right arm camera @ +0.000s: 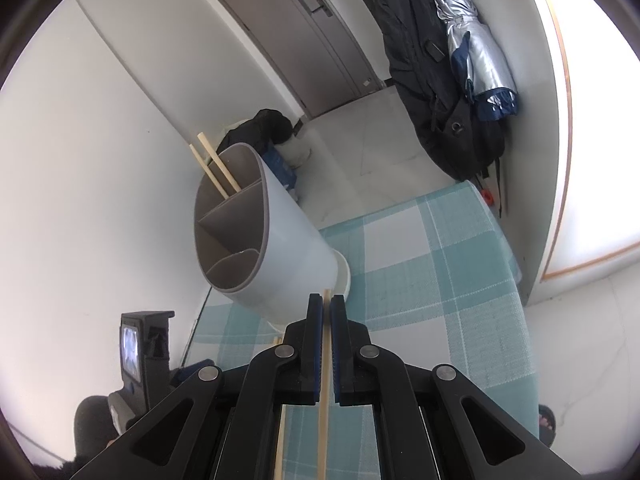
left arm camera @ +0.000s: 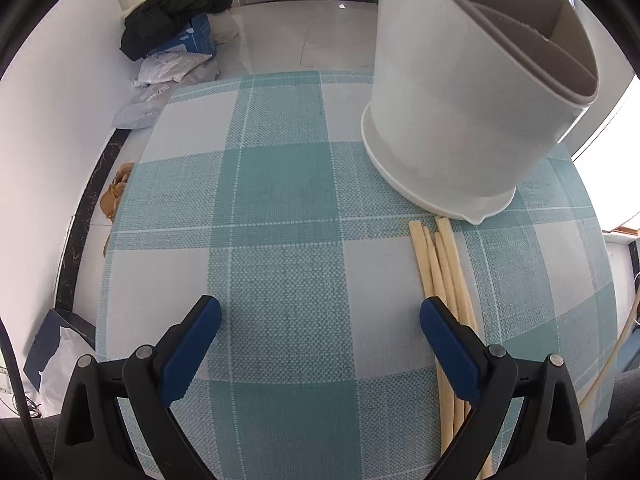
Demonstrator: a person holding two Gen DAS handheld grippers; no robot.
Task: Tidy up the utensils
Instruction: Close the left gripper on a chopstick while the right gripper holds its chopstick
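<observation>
1. Blue-padded left tongs (left arm camera: 320,316) spread wide, nothing between the pads, hovering over the teal-and-white checked tabletop (left arm camera: 280,200).
2. Pale wooden chopsticks (left arm camera: 444,280) lying loose on the cloth, passing under the right-hand pad of the left tongs and running ahead of it.
3. Just past the chopstick tips, ahead and to the right of the left tongs: white utensil holder (left arm camera: 452,112) standing on the tabletop, grey divided interior showing at the rim.
4. Far beyond the left tongs: dark bundle of clothing (left arm camera: 180,8) on a blue box, on the floor by the wall.
5. Right tongs (right arm camera: 326,304) clenched on a single chopstick (right arm camera: 323,400), its tip poking out just past the pads.
6. Directly ahead of the right tongs: utensil holder (right arm camera: 288,256), two chopsticks (right arm camera: 216,168) leaning in its farthest compartment.
7. Far ahead and right: black jacket (right arm camera: 424,60) and silver umbrella (right arm camera: 476,52) hanging near a grey door (right arm camera: 296,28).
</observation>
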